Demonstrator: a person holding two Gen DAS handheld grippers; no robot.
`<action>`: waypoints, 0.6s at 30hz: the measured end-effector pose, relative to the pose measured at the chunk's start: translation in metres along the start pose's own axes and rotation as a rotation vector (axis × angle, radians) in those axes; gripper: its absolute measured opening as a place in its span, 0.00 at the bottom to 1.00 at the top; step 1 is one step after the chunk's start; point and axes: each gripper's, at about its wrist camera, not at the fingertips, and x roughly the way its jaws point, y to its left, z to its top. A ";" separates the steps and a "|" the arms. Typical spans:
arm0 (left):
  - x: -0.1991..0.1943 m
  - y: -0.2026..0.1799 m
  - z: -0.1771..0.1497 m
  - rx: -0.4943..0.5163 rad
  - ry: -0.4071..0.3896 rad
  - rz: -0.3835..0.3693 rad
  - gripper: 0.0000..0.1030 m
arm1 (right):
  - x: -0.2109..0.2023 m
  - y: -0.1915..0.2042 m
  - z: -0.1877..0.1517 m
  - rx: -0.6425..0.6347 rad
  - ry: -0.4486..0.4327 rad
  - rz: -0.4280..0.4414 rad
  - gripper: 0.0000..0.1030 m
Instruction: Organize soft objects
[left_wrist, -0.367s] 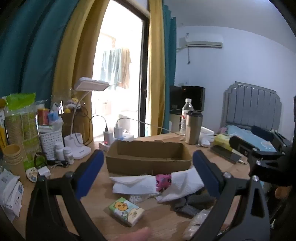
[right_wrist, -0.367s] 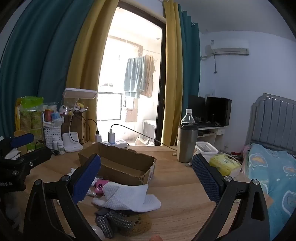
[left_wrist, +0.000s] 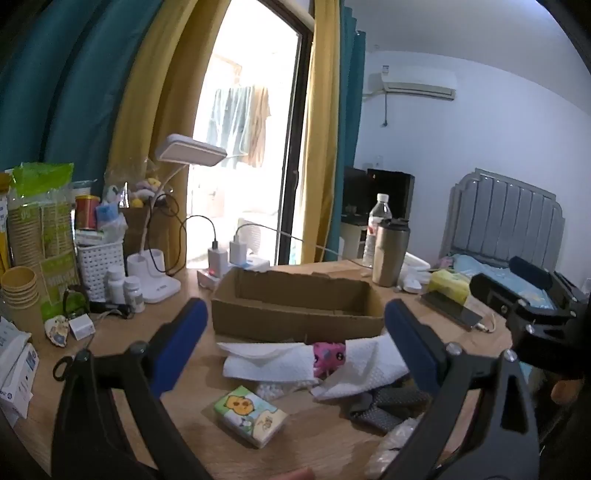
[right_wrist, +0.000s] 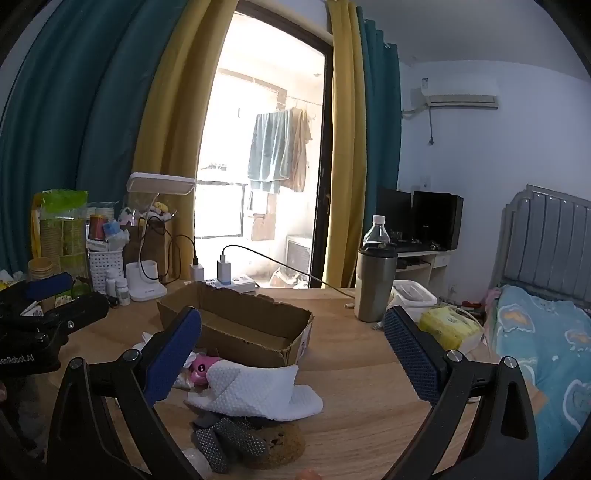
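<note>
pink toy (left_wrist: 328, 355) half under white cloths (left_wrist: 273, 363) (face hidden)

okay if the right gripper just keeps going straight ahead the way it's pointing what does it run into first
Probably the open brown cardboard box: its near right corner sits between the open right gripper fingers. The white textured cloth lies lower and nearer, so a slightly downward path would meet that first. Depth is unclear.
</note>
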 end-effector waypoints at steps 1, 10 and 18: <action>0.000 0.000 0.000 -0.004 -0.001 0.002 0.95 | -0.002 0.000 0.001 0.002 -0.002 0.001 0.98; 0.001 0.001 -0.005 -0.015 0.008 0.001 0.95 | -0.005 0.005 -0.007 0.023 -0.009 0.008 0.98; -0.002 0.003 -0.006 -0.019 -0.006 0.006 0.95 | -0.007 0.007 -0.008 0.012 -0.012 0.014 0.98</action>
